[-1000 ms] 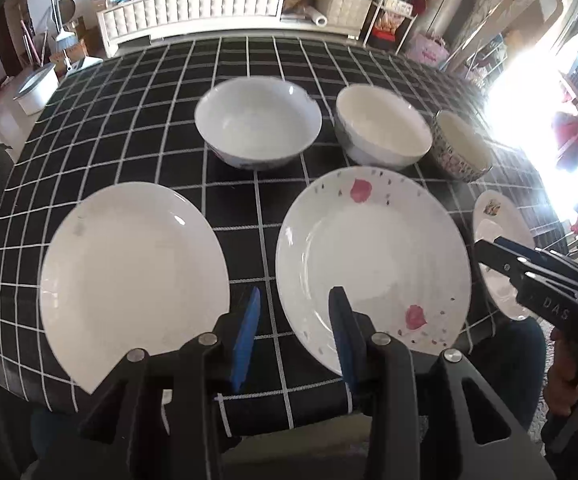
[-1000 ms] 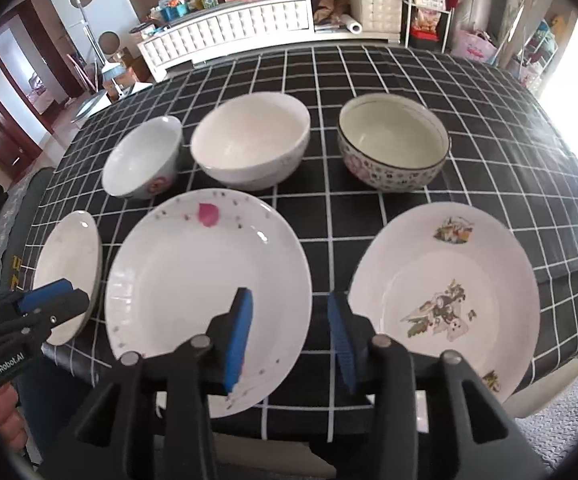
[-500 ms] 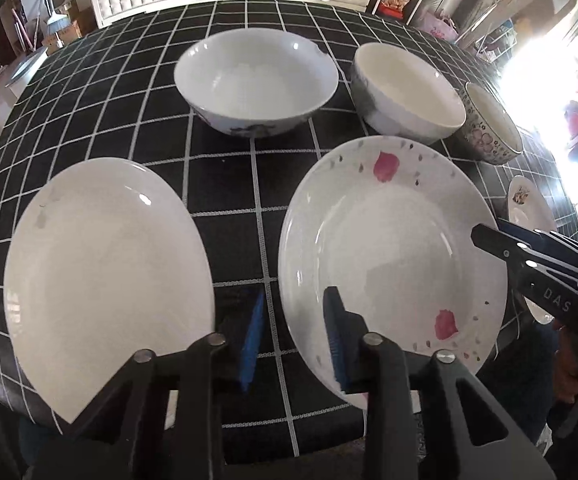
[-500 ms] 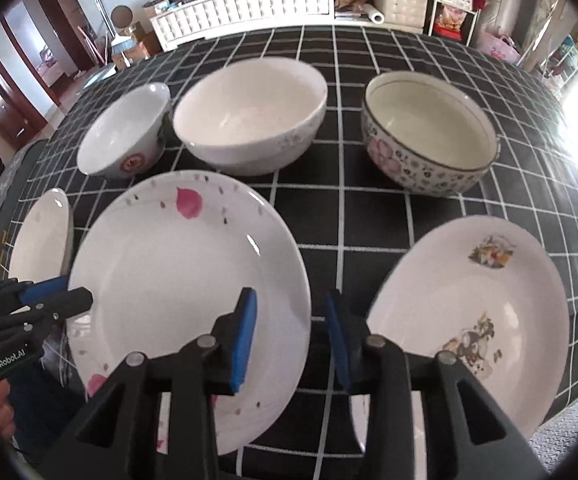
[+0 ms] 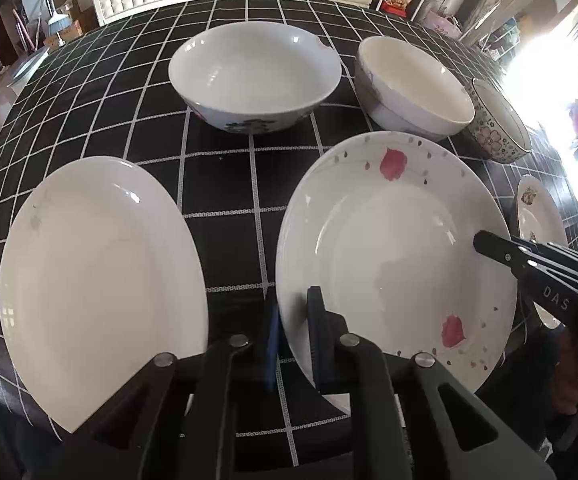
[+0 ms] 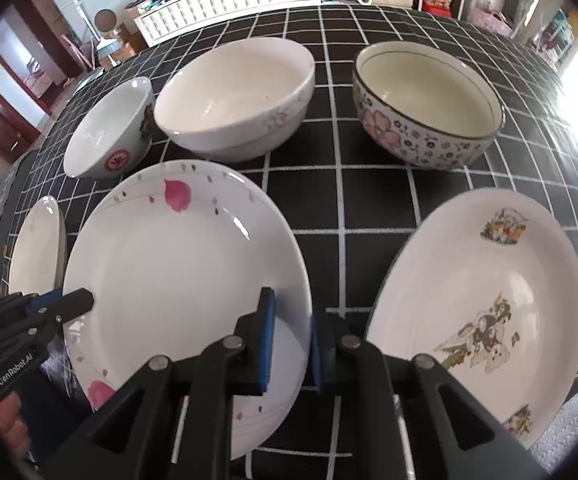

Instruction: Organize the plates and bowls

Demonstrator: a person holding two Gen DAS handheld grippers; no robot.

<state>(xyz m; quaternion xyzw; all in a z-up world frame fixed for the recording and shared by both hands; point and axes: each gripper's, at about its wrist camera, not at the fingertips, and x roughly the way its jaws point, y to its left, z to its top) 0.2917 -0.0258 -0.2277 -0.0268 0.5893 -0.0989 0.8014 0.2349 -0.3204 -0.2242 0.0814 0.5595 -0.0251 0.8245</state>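
**Petal plate caught by both claws at its near rim**

Petal plate (image 5: 393,248), white with pink petals and grey flecks, lies on the counter (image 5: 225,184), which is covered in a black cloth with a white grid. It is the middle one of three plates along the near edge. Left of the petal plate sits a plain white plate (image 5: 97,280); right of it lies a cartoon-print plate (image 6: 485,304).

Beyond the petal plate stand three bowls. A wide white bowl (image 5: 255,78) with a chipped rim is beyond and to its left, a cream bowl (image 5: 413,84) stands straight beyond it, and a flower-pattern bowl (image 6: 425,104) is beyond and to its right.

The left claw (image 5: 291,332) has just been closing and straddles the petal plate's near-left rim, one blue pad under the edge and the other finger on top, pinching it. The right claw (image 6: 291,344) has likewise just been closing on the plate's near-right rim, one pad inside and the other outside; whether both pads already press the rim I cannot tell for certain, though they look tight against it.
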